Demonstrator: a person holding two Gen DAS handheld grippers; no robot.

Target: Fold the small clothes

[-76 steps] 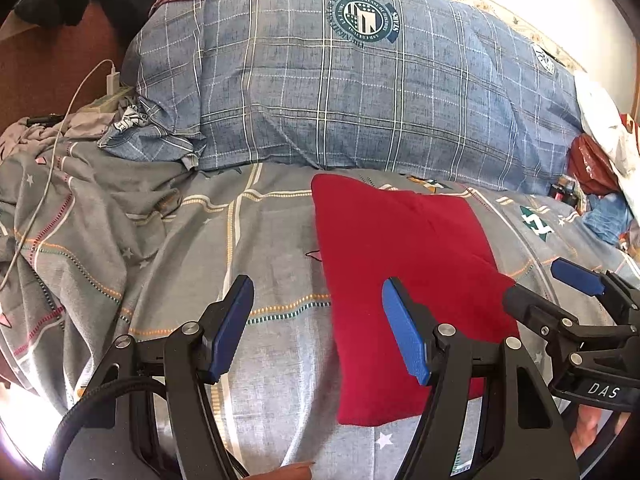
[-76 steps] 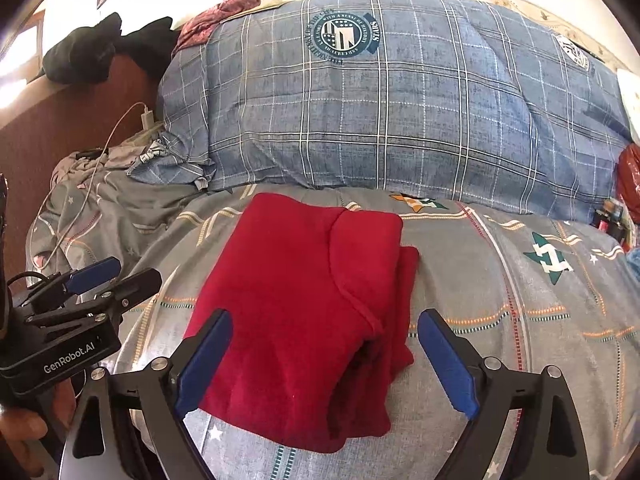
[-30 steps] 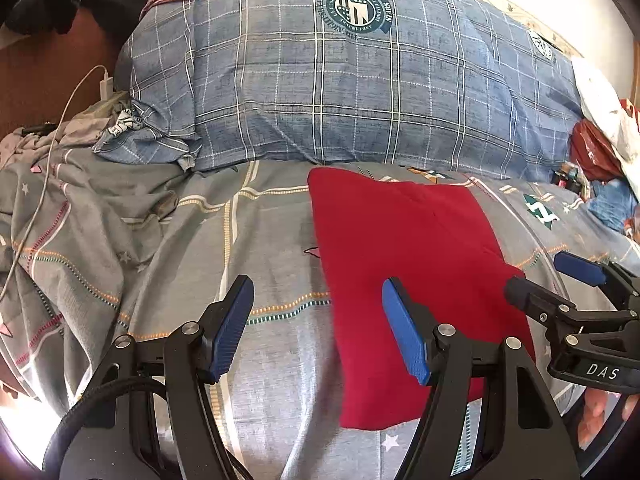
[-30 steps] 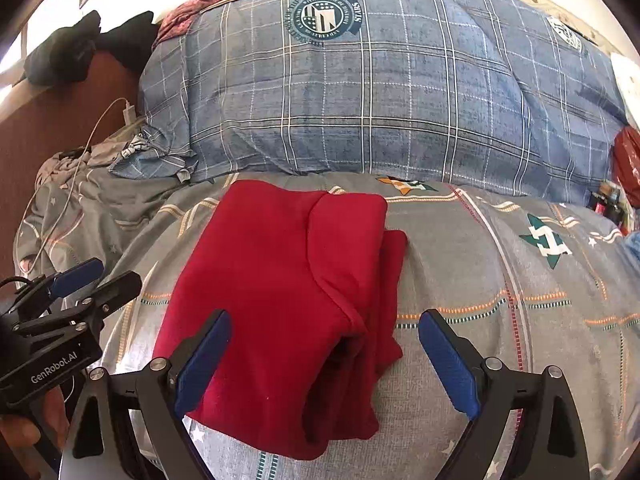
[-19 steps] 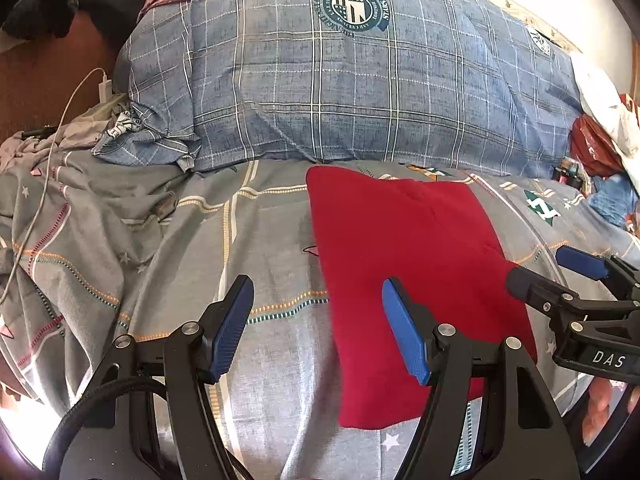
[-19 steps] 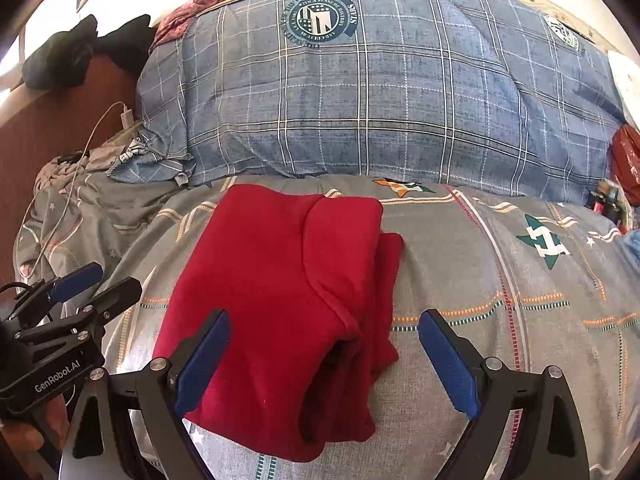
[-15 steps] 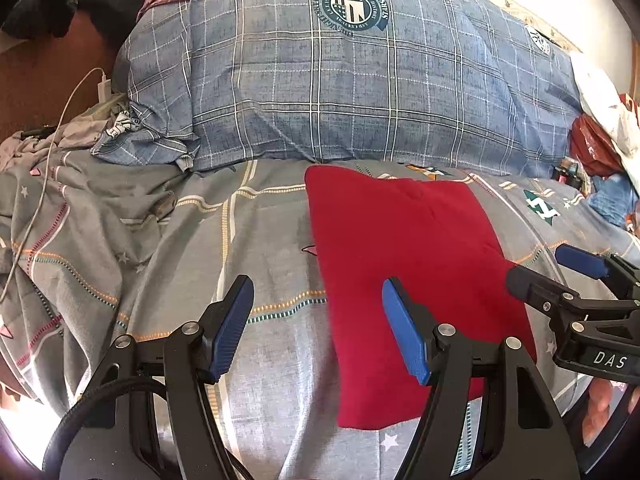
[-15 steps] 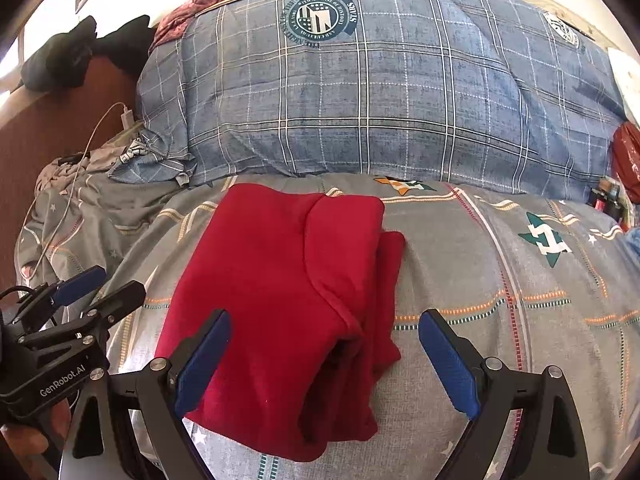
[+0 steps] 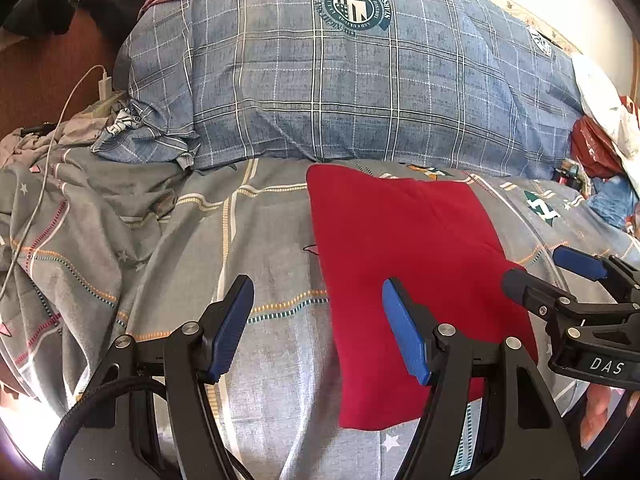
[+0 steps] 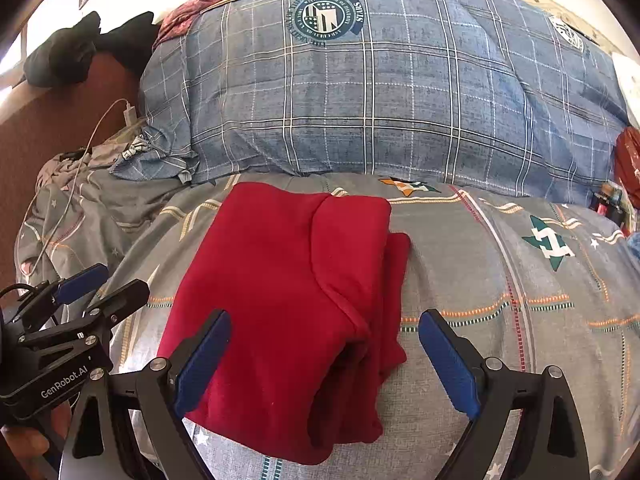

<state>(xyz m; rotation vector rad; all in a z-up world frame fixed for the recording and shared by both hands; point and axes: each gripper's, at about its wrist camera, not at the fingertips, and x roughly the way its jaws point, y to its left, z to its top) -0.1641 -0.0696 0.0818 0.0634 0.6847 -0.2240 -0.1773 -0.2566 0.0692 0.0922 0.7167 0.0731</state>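
A red garment [image 9: 404,248] lies folded flat on the grey patterned bedsheet [image 9: 264,248]; in the right wrist view the red garment [image 10: 288,280] shows a folded layer along its right side. My left gripper [image 9: 318,304] is open and empty, hovering over the garment's left edge. My right gripper [image 10: 324,344] is open and empty, hovering over the garment's near right part. Each gripper shows in the other's view: the right gripper [image 9: 540,272] at the right, the left gripper [image 10: 102,284] at the left.
A big blue plaid pillow [image 9: 352,92] lies behind the garment. A rumpled grey sheet [image 9: 52,216] and a white charger cable [image 9: 60,120] are at the left. Red and white bags [image 9: 600,136] sit at the right edge. Dark clothes [image 10: 76,52] rest on the headboard.
Both grippers stay open and hover over the garment with only slight drift. The garment has not moved.
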